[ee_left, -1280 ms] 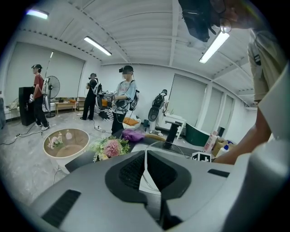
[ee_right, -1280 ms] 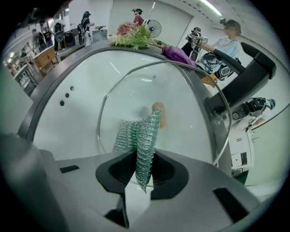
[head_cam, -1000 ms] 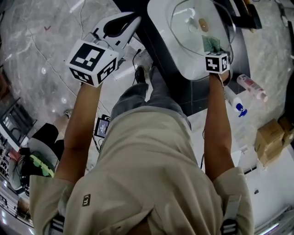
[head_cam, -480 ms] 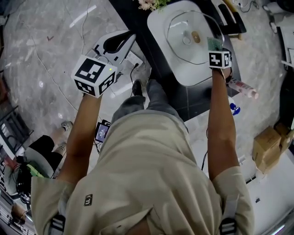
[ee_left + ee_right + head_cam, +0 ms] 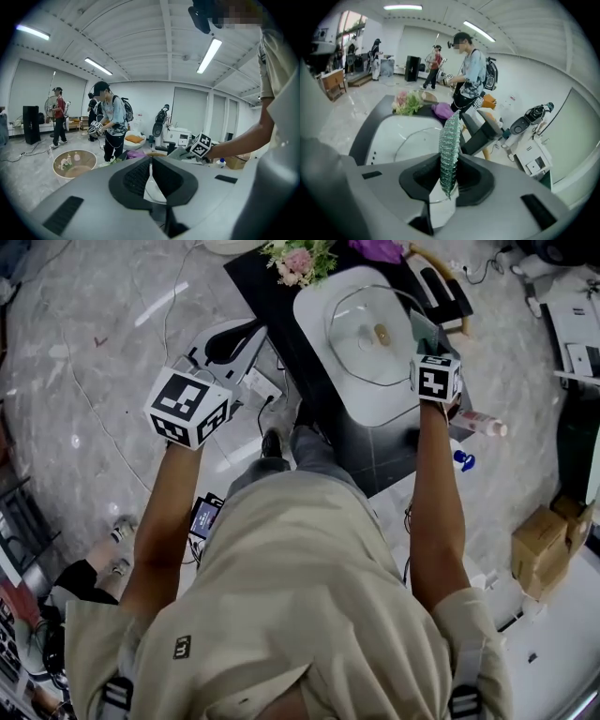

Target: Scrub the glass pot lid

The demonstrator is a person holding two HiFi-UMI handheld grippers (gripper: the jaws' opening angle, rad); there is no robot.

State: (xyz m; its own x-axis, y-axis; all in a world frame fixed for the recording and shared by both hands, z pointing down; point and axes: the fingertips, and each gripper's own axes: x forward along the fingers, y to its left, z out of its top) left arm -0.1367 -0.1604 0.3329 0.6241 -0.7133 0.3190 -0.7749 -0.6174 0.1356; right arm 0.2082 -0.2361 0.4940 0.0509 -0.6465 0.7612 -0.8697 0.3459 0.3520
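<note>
A glass pot lid [image 5: 367, 334] with a round knob [image 5: 382, 334] lies in a white basin [image 5: 323, 310] on a black table. My right gripper [image 5: 427, 345] hovers at the lid's right edge, shut on a green scrub pad [image 5: 421, 332]. In the right gripper view the pad [image 5: 449, 150] stands upright between the jaws, with the lid [image 5: 410, 140] and basin [image 5: 386, 133] beyond it. My left gripper [image 5: 255, 332] is held off the table to the left of the basin. Its jaws [image 5: 150, 159] are shut and hold nothing.
Flowers [image 5: 300, 259] lie at the table's far end. A bottle [image 5: 480, 424] and a blue-capped bottle [image 5: 459, 460] lie right of the table. A cardboard box [image 5: 542, 538] sits on the floor at the right. People stand beyond the table [image 5: 471, 75].
The head view has swung, so the basin now sits lower and farther left in the frame. My right gripper with the pad has slid from over the lid toward its right edge.
</note>
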